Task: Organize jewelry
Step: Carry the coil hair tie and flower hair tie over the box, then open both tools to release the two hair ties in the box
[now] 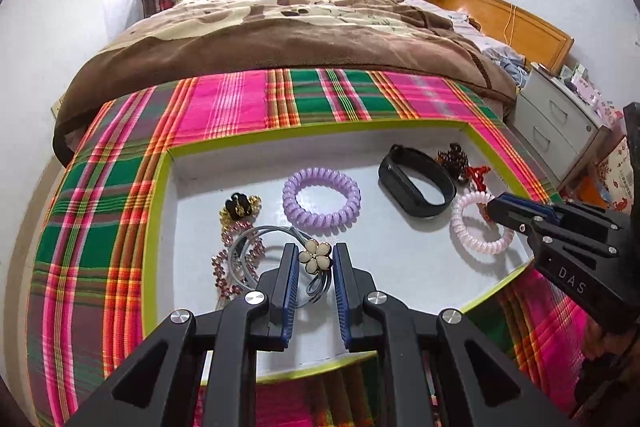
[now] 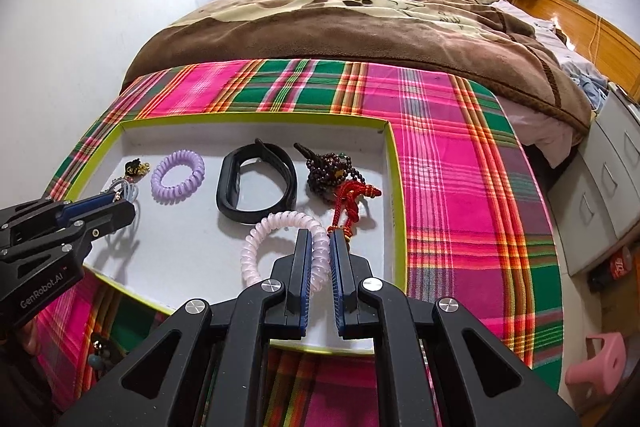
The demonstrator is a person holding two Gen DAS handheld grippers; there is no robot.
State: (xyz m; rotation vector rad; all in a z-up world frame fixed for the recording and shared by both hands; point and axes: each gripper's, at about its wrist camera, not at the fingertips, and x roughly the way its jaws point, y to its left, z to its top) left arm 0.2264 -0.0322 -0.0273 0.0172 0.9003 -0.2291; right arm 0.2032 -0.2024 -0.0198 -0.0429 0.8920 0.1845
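A white tray (image 1: 320,131) with a lime rim sits on a plaid cloth. My left gripper (image 1: 314,251) is shut on a cream flower hair tie (image 1: 316,259), whose grey bands trail onto the tray floor. In the right wrist view, my right gripper (image 2: 321,239) is shut on a pink coil hair tie (image 2: 256,247) near the tray's right side. Between them lie a purple coil tie (image 1: 292,195) and a black wristband (image 1: 394,179). Dark beads (image 2: 324,171) and a red knotted cord (image 2: 352,201) lie at the far right. A black-and-gold clip (image 1: 238,207) and pink beads (image 1: 232,251) lie on the left.
The plaid cloth (image 2: 460,167) covers the table around the tray. A bed with a brown blanket (image 2: 360,27) stands just behind. White drawers (image 1: 560,123) and a pink stool (image 2: 600,359) stand off the right edge. The other gripper reaches in from the side in each view.
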